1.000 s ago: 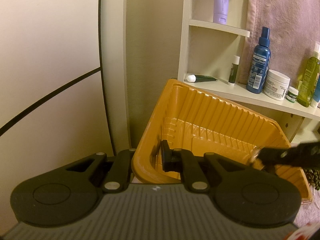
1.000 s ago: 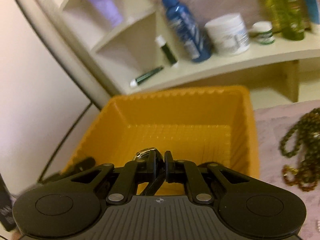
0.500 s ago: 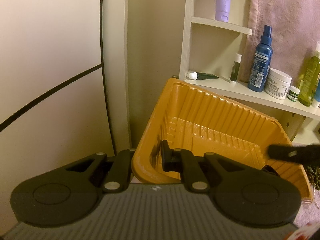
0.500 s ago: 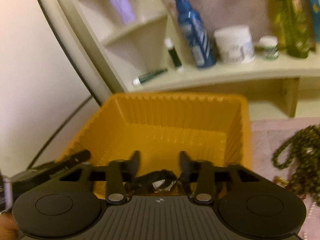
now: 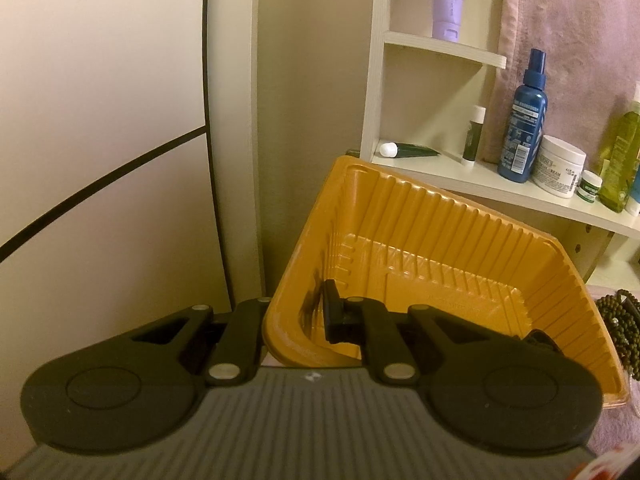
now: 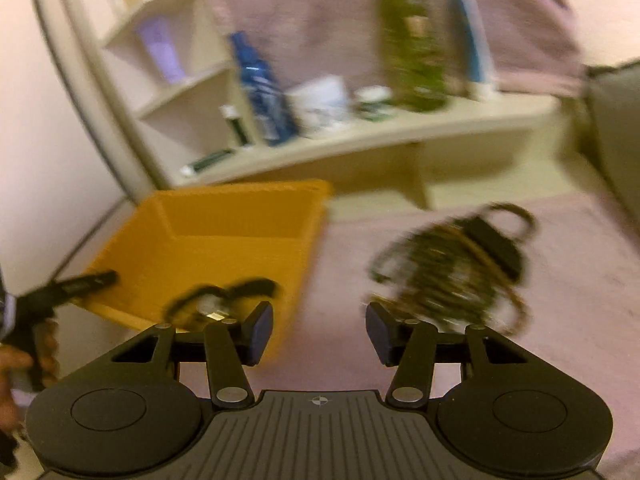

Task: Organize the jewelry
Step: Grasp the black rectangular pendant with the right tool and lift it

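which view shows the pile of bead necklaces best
The right wrist view: the whole pile of bead necklaces lies on the pink cloth to the right of the yellow tray, though motion-blurred. The left wrist view is sharp but catches only an edge of the pile at the frame's right, beyond the tray.

You have bare pink tabletop (image 6: 340,264) between the tray (image 6: 224,240) and the bead pile (image 6: 448,268) — room to pass; behind, the shelf (image 6: 360,140) and its bottles block you.
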`<state>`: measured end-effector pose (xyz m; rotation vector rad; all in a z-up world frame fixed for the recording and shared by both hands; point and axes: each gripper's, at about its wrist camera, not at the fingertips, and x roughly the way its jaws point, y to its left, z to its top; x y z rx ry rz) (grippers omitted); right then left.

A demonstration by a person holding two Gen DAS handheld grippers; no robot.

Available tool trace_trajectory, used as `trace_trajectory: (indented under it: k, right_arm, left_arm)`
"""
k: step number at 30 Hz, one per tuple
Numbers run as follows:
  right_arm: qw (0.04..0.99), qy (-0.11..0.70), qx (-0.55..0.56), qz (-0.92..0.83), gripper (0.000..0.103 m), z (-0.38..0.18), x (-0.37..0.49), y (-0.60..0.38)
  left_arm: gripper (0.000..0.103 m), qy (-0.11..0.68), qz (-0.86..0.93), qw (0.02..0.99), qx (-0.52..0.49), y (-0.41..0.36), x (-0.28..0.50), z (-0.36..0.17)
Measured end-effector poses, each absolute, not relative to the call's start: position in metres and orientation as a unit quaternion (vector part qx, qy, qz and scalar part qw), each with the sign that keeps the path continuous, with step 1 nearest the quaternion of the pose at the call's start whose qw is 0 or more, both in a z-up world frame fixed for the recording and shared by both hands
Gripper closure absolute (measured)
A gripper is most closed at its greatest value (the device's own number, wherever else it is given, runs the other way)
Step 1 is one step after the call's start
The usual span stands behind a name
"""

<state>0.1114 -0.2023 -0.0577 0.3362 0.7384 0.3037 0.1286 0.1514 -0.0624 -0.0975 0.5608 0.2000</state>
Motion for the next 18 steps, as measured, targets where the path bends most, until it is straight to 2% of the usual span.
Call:
trace_trajectory:
  k: [8,18]
  right_arm:
    - [0.919,0.363,0.126,0.084,0.051,-0.073,0.123,-0.266]
    - [0.924,0.358,0.069,0.119,0.052,-0.085,0.165,-0.29]
  left_arm:
    - [0.092,0.278,0.096,0.955,-0.045,0.153,0.131,-0.062]
    - [0.092,0.278,0.093,0.955,-0.039,0.153,0.131,-0.061]
